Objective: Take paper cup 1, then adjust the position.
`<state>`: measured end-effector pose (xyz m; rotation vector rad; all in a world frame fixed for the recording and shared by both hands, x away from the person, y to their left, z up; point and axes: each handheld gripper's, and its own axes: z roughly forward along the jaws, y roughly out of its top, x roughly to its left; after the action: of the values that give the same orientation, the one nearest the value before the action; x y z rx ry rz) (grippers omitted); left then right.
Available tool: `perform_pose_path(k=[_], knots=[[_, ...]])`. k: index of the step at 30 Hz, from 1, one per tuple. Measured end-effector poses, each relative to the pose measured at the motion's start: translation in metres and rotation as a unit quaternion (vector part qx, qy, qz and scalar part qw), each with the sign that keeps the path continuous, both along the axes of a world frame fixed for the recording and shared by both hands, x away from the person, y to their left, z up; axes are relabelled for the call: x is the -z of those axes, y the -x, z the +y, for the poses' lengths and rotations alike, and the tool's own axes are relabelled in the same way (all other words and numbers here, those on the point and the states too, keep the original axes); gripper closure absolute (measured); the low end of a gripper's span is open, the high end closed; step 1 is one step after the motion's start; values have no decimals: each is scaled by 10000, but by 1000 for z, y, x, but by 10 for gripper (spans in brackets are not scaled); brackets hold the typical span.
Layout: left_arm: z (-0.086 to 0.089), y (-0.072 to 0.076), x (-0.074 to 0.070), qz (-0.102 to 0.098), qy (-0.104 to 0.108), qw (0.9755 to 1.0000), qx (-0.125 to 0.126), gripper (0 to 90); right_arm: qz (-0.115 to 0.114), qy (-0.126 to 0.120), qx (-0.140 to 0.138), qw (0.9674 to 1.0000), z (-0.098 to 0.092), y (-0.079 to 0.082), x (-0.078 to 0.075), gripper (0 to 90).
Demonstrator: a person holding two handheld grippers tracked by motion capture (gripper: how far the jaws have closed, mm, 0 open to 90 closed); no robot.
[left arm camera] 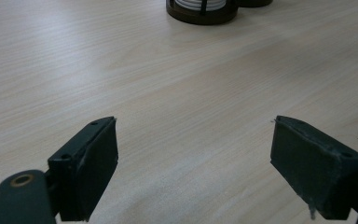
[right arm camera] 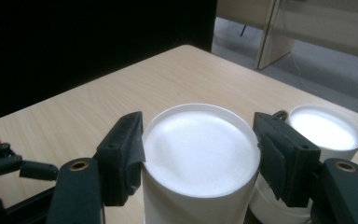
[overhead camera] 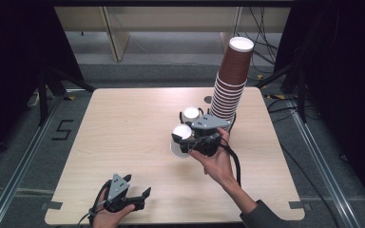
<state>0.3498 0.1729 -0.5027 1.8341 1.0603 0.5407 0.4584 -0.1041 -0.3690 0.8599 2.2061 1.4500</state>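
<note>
Right tool (overhead camera: 186, 137) sits near the middle of the desk (overhead camera: 123, 142), a little right of centre, its jaws clamped on a white cup (right arm camera: 200, 154). The right gripper view shows both pads pressed against the cup's sides just under the rim, cup upright, white top facing the camera. In the high view the held cup (overhead camera: 182, 132) stands over a white disc (overhead camera: 177, 149) lying on the desk; whether it touches the disc I cannot tell.

A second white cup (overhead camera: 190, 114) stands just behind, inside a dark ring holder (overhead camera: 183, 117); in the right gripper view it (right arm camera: 324, 128) appears right of the held cup, close beside the right pad.

A tall leaning stack of brown cups (overhead camera: 230, 80) rises at the desk's far right, just beyond the right hand (overhead camera: 216, 159).

Left tool (overhead camera: 138, 197) rests at the desk's near edge, well apart from the cups. Its jaws stand apart with only bare desk between them, as the left gripper view shows.
</note>
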Motion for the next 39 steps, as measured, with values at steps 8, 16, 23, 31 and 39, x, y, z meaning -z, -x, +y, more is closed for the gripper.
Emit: perform_pose_path(k=[8, 16, 23, 31, 39], knots=[[-2, 0, 0, -38, 34, 10000, 10, 146, 204, 33, -164, 9997, 1, 10, 15, 365], [-3, 1, -1, -187, 263, 9994, 85, 146, 192, 18, -361, 9992, 6, 20, 14, 365], [-14, 0, -4, -460, 542, 9966, 413, 146, 245, -50, -568, 9981, 12, 28, 14, 365], [-28, 0, -5, -654, 627, 9939, 629, 146, 266, -51, -793, 9965, 23, 34, 20, 365], [-42, -3, -1, -776, 682, 9910, 850, 145, 240, 13, -1028, 9944, 35, 45, 23, 365]])
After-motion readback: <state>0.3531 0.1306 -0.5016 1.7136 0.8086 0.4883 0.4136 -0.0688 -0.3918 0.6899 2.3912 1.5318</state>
